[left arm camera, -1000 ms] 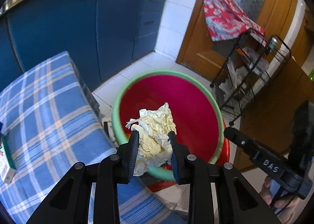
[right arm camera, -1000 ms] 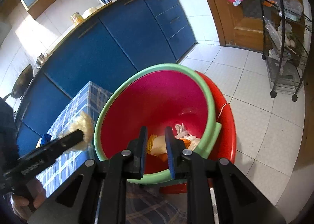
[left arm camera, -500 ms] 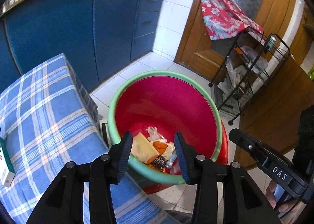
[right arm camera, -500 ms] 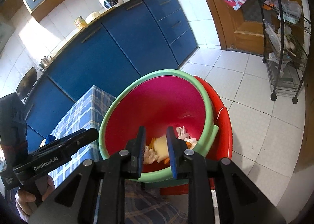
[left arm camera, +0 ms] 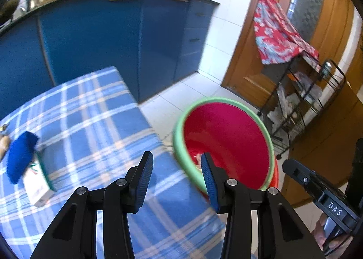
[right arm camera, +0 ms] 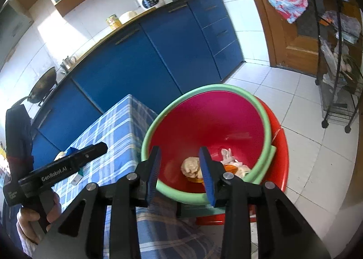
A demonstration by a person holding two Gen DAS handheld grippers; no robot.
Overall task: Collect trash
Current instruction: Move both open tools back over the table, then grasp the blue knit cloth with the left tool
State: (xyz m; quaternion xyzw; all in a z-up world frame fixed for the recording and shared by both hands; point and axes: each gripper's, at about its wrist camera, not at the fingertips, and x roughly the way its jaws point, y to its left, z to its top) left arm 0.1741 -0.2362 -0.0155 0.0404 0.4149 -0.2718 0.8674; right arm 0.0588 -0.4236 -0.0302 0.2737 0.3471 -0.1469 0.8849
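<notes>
A red trash basin with a green rim [left arm camera: 179, 143] [right arm camera: 158, 122] stands on the floor beside a table with a blue checked cloth [left arm camera: 90, 122] [right arm camera: 113, 134]. Crumpled yellowish paper [right arm camera: 191, 167] and other scraps lie in the basin's bottom. My left gripper [left arm camera: 175, 178] is open and empty, over the table's edge next to the basin. My right gripper [right arm camera: 180, 172] is open and empty, above the basin's near rim. The left gripper also shows in the right wrist view [right arm camera: 68, 163], the right one in the left wrist view [left arm camera: 317, 188].
On the cloth lie a blue cloth item [left arm camera: 20, 156] and a white-and-green carton [left arm camera: 38, 179]. Blue cabinets [left arm camera: 113, 43] stand behind. A black wire rack [left arm camera: 306, 104] and a wooden door [left arm camera: 249, 54] are at the right.
The left gripper let the crumpled paper fall into the basin, opened, and swung left over the table. The right gripper opened wider above the basin.
</notes>
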